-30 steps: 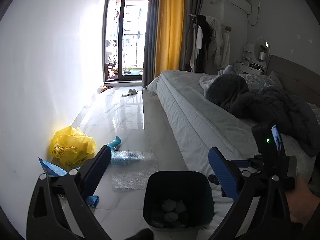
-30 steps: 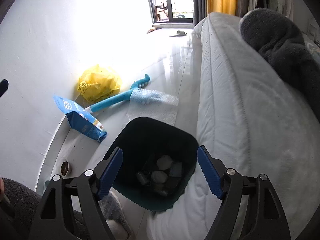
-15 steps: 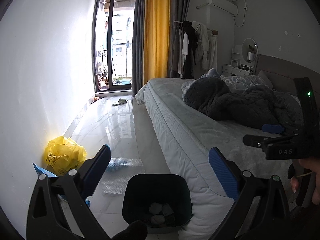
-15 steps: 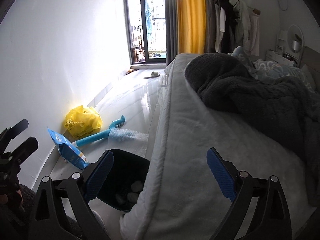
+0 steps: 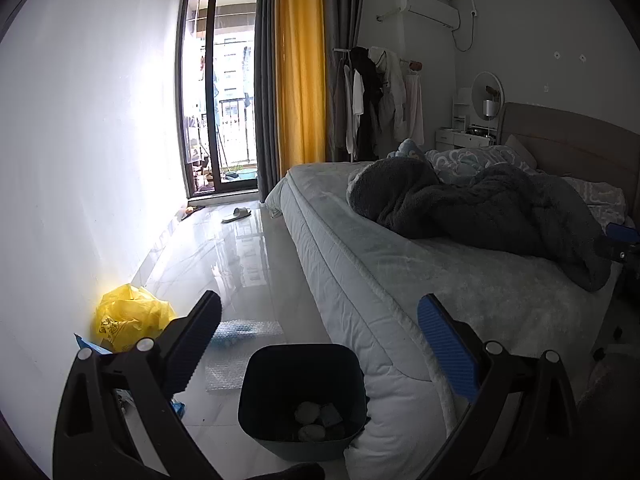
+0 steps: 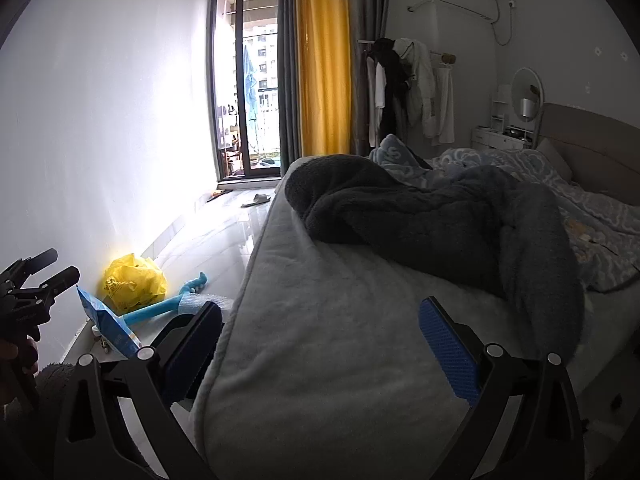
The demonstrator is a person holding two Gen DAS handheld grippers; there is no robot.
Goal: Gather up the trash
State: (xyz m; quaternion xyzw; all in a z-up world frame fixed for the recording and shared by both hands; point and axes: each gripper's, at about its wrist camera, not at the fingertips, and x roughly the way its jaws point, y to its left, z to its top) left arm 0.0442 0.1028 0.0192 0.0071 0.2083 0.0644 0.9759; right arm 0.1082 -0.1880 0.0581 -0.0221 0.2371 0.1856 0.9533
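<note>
A dark bin stands on the floor beside the bed, with crumpled trash in its bottom. My left gripper is open and empty, high above the bin. My right gripper is open and empty over the bed's corner; the bin is hidden behind its left finger. On the floor lie a yellow plastic bag, a blue packet, a sheet of bubble wrap and a blue long-handled tool.
A bed with a dark grey blanket fills the right side. A white wall runs along the left. A slipper lies near the balcony door. Clothes hang on a rack.
Both grippers have risen and tilted up from over the bin. The right one has moved right over the bed corner, so the bin has left its view.
</note>
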